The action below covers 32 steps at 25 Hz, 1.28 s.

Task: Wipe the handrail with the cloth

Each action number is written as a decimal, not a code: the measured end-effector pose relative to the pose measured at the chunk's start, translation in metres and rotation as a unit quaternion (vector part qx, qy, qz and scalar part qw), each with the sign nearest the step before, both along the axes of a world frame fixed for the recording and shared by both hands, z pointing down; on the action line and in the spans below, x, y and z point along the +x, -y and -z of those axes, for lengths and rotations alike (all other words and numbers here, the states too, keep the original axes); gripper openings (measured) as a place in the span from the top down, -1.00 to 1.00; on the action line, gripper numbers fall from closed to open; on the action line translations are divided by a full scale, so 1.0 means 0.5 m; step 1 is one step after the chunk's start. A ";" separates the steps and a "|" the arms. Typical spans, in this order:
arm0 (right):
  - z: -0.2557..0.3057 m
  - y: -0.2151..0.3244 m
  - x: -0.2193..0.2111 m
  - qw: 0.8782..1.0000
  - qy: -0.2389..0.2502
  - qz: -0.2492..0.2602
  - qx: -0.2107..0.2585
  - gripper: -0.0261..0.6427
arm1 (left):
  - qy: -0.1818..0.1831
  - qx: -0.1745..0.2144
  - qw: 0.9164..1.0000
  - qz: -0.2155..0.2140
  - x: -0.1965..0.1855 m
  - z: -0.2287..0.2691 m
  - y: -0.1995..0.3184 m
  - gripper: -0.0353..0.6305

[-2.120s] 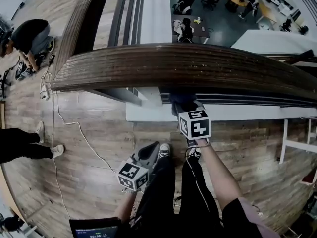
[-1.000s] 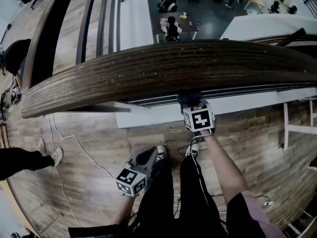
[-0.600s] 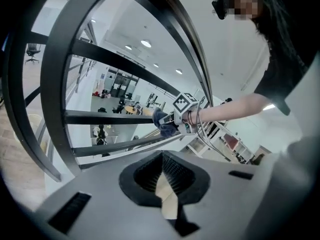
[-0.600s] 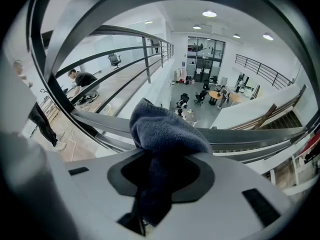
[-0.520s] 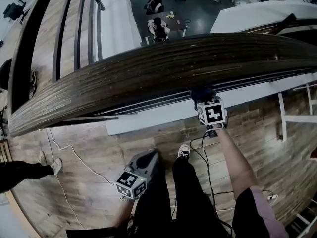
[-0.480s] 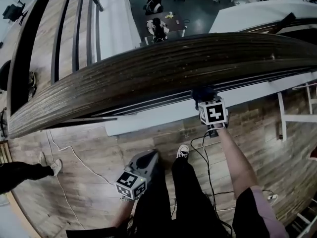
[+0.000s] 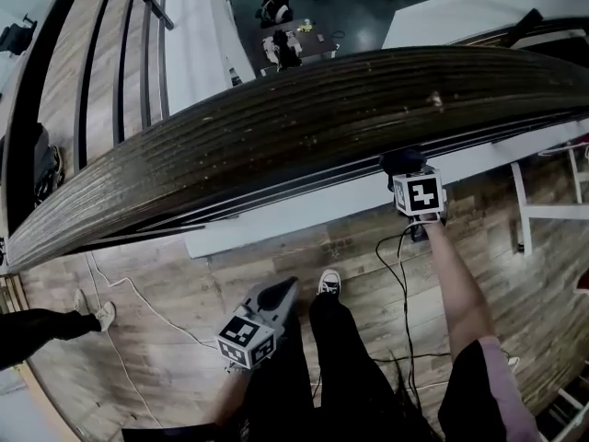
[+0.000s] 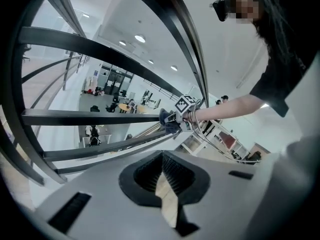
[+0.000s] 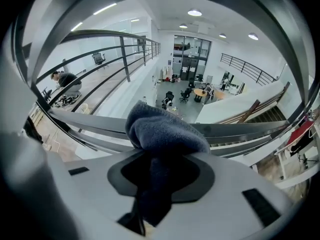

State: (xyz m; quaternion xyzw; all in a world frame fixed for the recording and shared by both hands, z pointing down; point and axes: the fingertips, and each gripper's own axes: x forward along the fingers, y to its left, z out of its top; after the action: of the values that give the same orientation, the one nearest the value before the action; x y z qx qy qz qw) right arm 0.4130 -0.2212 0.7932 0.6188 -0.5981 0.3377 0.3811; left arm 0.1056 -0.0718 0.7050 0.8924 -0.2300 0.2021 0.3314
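Right gripper (image 7: 408, 171) is clamped on the dark blue cloth (image 9: 167, 131). It now sits further right along the wooden handrail (image 7: 304, 118) than two seconds ago. The cloth sits at the rail's near edge, right of its middle. My judgement: the stroke is running rightward and the far-right stretch is not yet wiped. Left gripper (image 7: 273, 297) hangs low by my legs, jaws nearly together, nothing between them.
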 end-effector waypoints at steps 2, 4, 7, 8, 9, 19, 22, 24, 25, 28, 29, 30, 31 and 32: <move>0.000 -0.004 0.034 1.000 -0.004 -0.009 0.000 0.60 | 0.000 -0.002 1.000 -0.004 0.018 -0.001 -0.005 0.89; -0.001 -0.008 0.059 1.000 -0.004 -0.018 0.000 0.60 | 0.002 -0.003 1.000 -0.008 0.031 -0.003 -0.010 0.89; 0.000 -0.011 0.075 1.000 -0.002 -0.023 0.002 0.60 | 0.007 -0.004 1.000 -0.011 0.037 -0.005 -0.014 0.89; 0.001 -0.011 0.074 1.000 -0.002 -0.023 0.002 0.60 | 0.008 -0.004 1.000 -0.010 0.035 -0.004 -0.014 0.89; 0.003 -0.011 0.070 1.000 -0.002 -0.022 0.003 0.60 | 0.008 -0.003 1.000 -0.009 0.032 -0.003 -0.013 0.89; 0.062 -0.073 -0.010 0.997 0.054 -0.044 0.037 0.60 | 0.008 0.007 1.000 0.004 0.011 0.051 -0.012 0.89; 0.095 -0.117 -0.052 0.995 0.074 -0.060 0.043 0.60 | 0.001 0.013 1.000 0.002 -0.006 0.092 -0.019 0.89; 0.125 -0.143 -0.092 0.994 0.079 -0.066 0.047 0.60 | -0.003 0.022 1.000 -0.003 -0.034 0.122 -0.021 0.89; 0.141 -0.161 -0.114 0.993 0.081 -0.071 0.049 0.60 | -0.005 0.024 1.000 -0.005 -0.052 0.139 -0.026 0.89; 0.200 -0.229 -0.195 0.989 0.099 -0.093 0.057 0.60 | -0.007 0.027 1.000 -0.014 -0.119 0.193 -0.056 0.89; 0.221 -0.250 -0.222 0.987 0.107 -0.102 0.063 0.60 | -0.006 0.031 0.999 -0.018 -0.143 0.210 -0.064 0.89; 0.241 -0.266 -0.249 0.985 0.115 -0.111 0.070 0.60 | -0.007 0.038 0.999 -0.021 -0.165 0.226 -0.066 0.89; 0.262 -0.279 -0.273 0.982 0.121 -0.119 0.080 0.60 | -0.010 0.046 0.999 -0.021 -0.185 0.242 -0.064 0.89; 0.283 -0.292 -0.298 0.980 0.127 -0.126 0.088 0.60 | -0.014 0.055 0.998 -0.020 -0.203 0.258 -0.060 0.89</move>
State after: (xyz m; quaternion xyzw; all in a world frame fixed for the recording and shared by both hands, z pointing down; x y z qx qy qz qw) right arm 0.2640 -0.0754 0.6516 0.6725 -0.5865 0.4045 0.2003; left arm 0.0039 -0.0418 0.5762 0.9165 -0.2182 0.1834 0.2807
